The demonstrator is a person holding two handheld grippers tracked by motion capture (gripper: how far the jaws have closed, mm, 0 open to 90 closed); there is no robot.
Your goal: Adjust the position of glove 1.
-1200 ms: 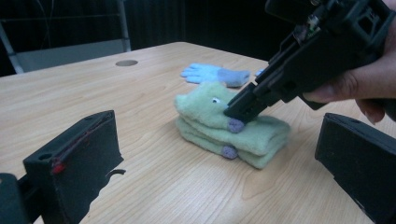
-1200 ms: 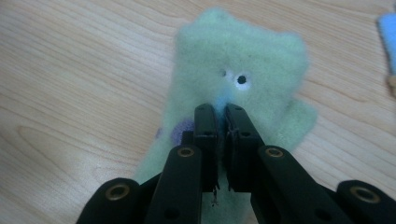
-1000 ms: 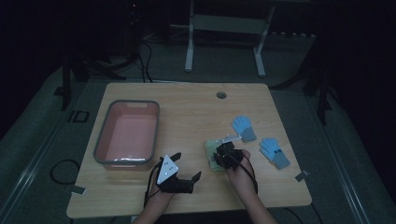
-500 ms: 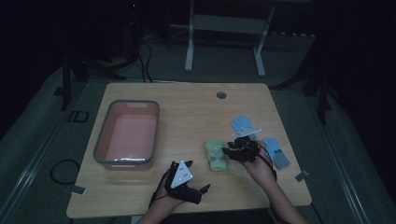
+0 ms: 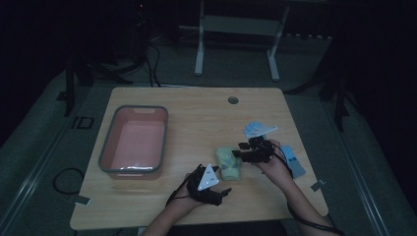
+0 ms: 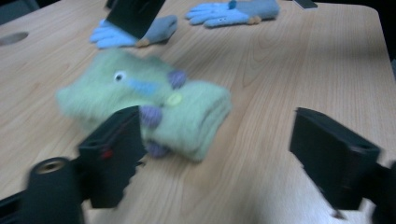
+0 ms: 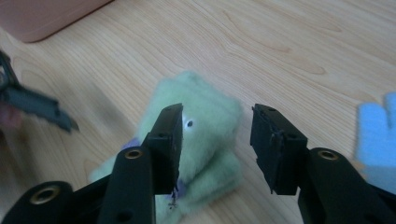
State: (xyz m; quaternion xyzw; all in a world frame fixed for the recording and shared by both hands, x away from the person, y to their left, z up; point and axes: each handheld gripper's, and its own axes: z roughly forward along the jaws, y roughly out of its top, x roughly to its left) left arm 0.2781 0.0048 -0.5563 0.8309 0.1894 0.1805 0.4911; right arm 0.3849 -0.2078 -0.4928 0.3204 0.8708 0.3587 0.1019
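From the high view we see the desk (image 5: 196, 113) with a pink bin (image 5: 134, 140) on its left half and a folded green plush glove (image 5: 229, 162) lying near the middle of the near side. Our left tongs (image 5: 225, 191) sit just near-left of the green glove, apart from it, and our right tongs (image 5: 238, 150) hover at the glove's right edge, pointing left. One blue glove (image 5: 255, 129) lies just beyond the right tongs and another blue glove (image 5: 293, 160) lies to the right of the right hand. In the left gripper view the left tongs (image 6: 215, 154) stand released; their jaws have just been closing a little, and the green plush glove (image 6: 149, 102) lies ahead of them on the wood, its near corner beside the left jaw, nothing clamped. Farther off the two blue gloves rest flat, the left one (image 6: 135, 31) partly covered by a black jaw of the other tongs, the right one (image 6: 233, 11) clear. In the right gripper view the right tongs (image 7: 217, 140) are released, their jaws have just been opening, and the green plush glove (image 7: 205, 126) lies below and between them, untouched by the pads as far as we can tell. A corner of the pink bin (image 7: 42, 14) shows at the far left, and a piece of blue glove (image 7: 378, 130) at the right edge.
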